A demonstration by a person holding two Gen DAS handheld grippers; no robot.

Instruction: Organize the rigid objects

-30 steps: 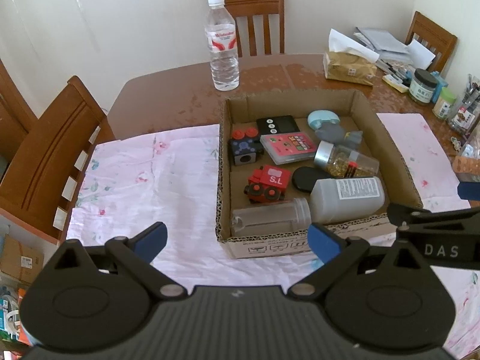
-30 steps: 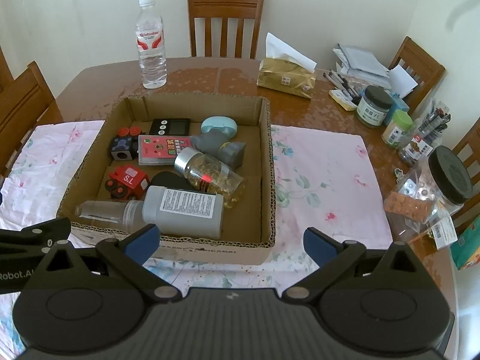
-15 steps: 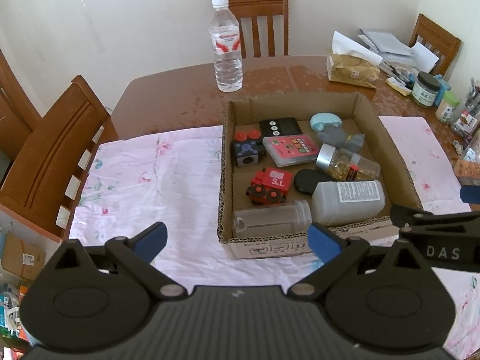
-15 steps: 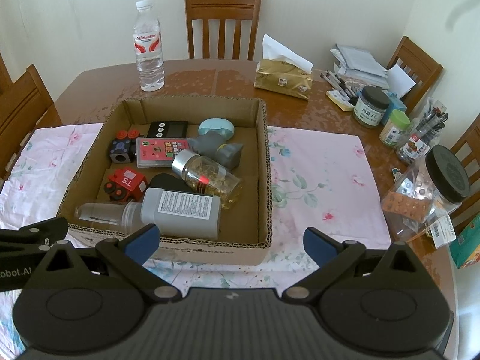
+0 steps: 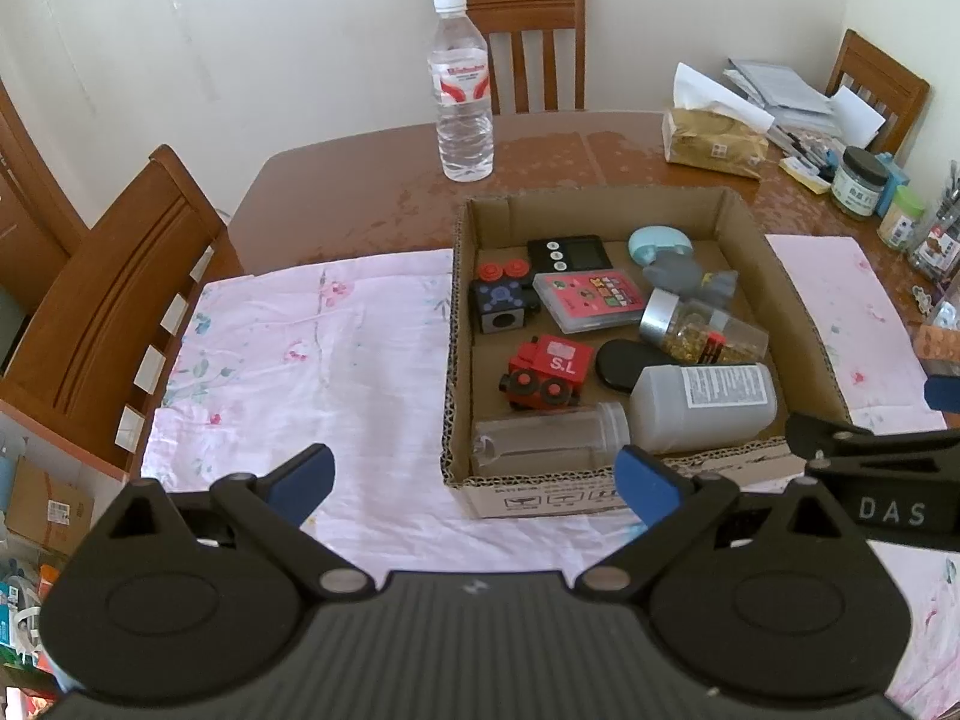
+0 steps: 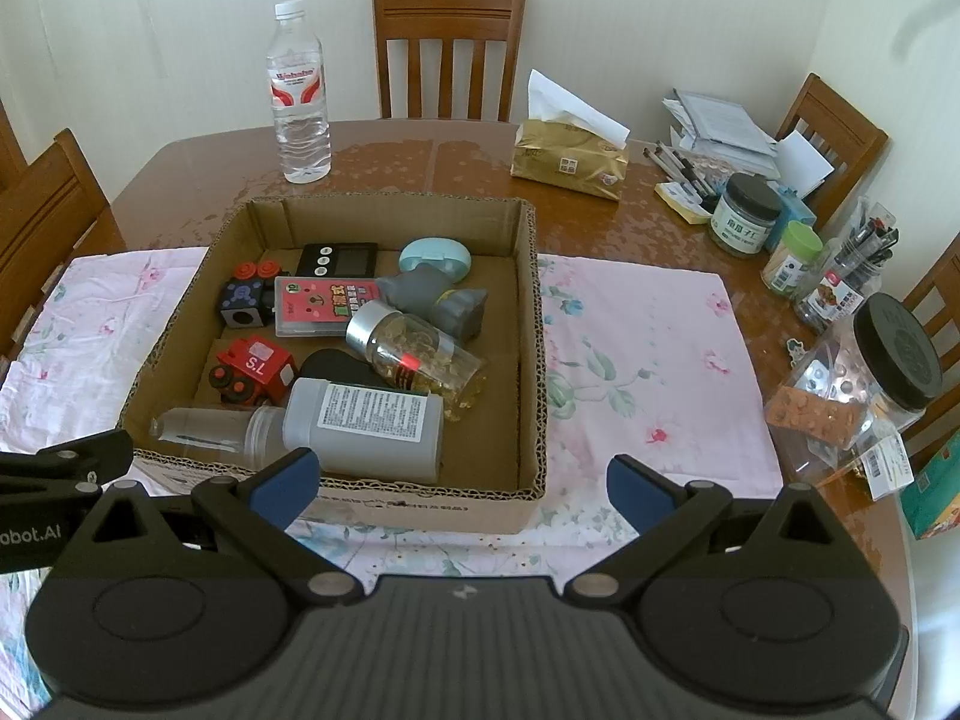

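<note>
A shallow cardboard box point(image 5: 798, 324) point(image 6: 534, 312) sits on a pink floral cloth. It holds a red toy train point(image 5: 549, 369) point(image 6: 255, 369), a dark cube toy point(image 5: 501, 303), a pink card case point(image 5: 591, 300) point(image 6: 321, 306), a black timer point(image 6: 339, 258), a capsule jar point(image 5: 702, 330) point(image 6: 414, 354), a grey bottle point(image 5: 702, 405) point(image 6: 366, 426) and a clear bottle point(image 5: 549, 441). My left gripper point(image 5: 474, 477) is open and empty in front of the box's near left corner. My right gripper point(image 6: 462, 480) is open and empty at its near wall.
A water bottle point(image 5: 461, 90) point(image 6: 298, 99) stands on the wooden table behind the box. A gold tissue pack point(image 6: 567, 162), jars point(image 6: 747, 213) and pens crowd the right side. A black-lidded jar point(image 6: 864, 378) stands at the right edge. Chairs surround the table.
Both grippers have pulled back and risen slightly from the box. They stay open and nothing in the box has moved.
</note>
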